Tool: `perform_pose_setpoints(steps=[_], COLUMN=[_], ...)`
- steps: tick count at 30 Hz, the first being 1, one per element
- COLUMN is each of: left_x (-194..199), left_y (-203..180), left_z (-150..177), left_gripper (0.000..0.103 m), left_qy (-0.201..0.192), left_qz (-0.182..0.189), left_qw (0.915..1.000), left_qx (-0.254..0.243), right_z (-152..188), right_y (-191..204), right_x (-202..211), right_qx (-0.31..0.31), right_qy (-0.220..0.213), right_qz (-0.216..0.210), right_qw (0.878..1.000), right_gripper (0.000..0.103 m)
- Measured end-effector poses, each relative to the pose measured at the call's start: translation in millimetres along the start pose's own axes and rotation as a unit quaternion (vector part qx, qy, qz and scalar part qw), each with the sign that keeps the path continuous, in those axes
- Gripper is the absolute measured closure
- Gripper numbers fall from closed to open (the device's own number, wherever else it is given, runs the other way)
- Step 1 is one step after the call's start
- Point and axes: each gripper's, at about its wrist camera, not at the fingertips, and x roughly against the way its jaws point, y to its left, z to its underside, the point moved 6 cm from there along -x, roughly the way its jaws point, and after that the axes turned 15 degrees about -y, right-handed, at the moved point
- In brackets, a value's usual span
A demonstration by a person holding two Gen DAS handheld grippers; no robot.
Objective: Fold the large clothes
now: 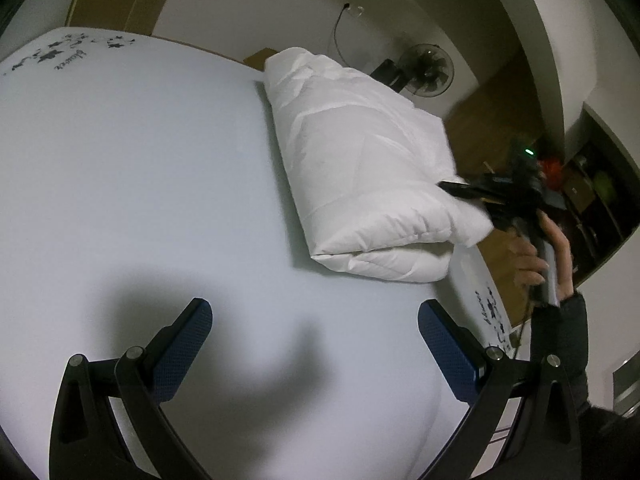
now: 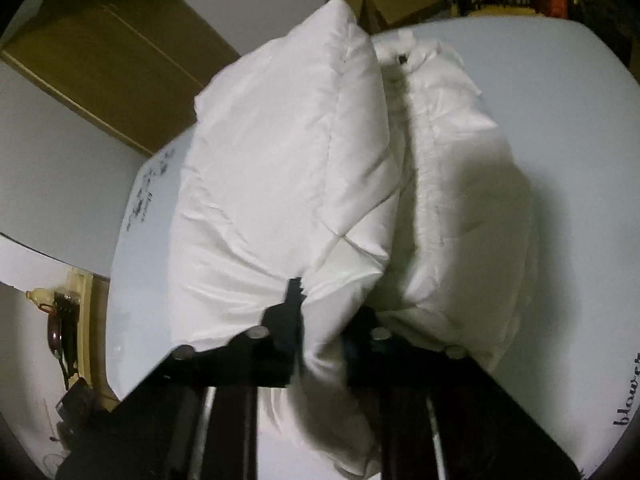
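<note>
We judge the puffy white quilted jacket (image 1: 360, 152) mostly folded on the pale blue table (image 1: 120, 180), our right gripper (image 2: 320, 316) clenching 1 edge, our left gripper (image 1: 316, 336) spread and empty.

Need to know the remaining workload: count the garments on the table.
1. A single white puffer jacket lies folded at the right side of the white table, its near end pinched in the right claw. Others outside both views cannot be excluded.

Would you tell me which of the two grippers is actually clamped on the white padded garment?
The right gripper, shut on the white garment; the left gripper hangs open over bare table.
</note>
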Motion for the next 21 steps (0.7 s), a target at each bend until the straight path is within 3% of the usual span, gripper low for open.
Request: perform_pose_setpoints(steps=[4,7,11,13,15,18,21], left_x=[0.5,-3.5,-6.7,-6.8,-8.1,-9.1,-8.1], left_y=[9.8,14.3,16.4,18.2,22.4,22.7,16.6], left_z=[-3.5,-3.6,-0.8,0.7,0.2,-2.4,-10.9], left_gripper=[0.0,0.0,0.0,0.0,0.0,0.0,0.0], left_qy=[-0.002,0.002,0.009,0.011,0.012,0.013,0.008], left_qz=[-0.007,-0.007,-0.003,-0.004,-0.011,-0.015,-0.026], left_qw=[0.9999,0.9998,0.9998,0.9997,0.9996,0.9992,0.9993], left_qx=[0.011,0.017,0.02,0.021,0.024,0.033,0.027], right_z=[7.3,32.3,27.0,13.0,-8.9,-38.3,-66.1], right_y=[-18.9,-48.5,-38.3,-24.8,-1.8,51.8,107.8], right_x=[27.1,11.5,27.7,50.9,72.7,88.2,74.0], right_qx=[-0.049,-0.073,-0.049,-0.01,0.033,0.072,0.117], right_qy=[-0.046,-0.027,-0.052,-0.094,-0.151,-0.213,-0.243], right_qz=[-0.049,-0.011,0.012,0.071,0.125,0.122,0.113], right_qw=[0.997,0.997,0.997,0.993,0.98,0.967,0.956], right_gripper=[0.093,0.086,0.069,0.054,0.05,0.05,0.049])
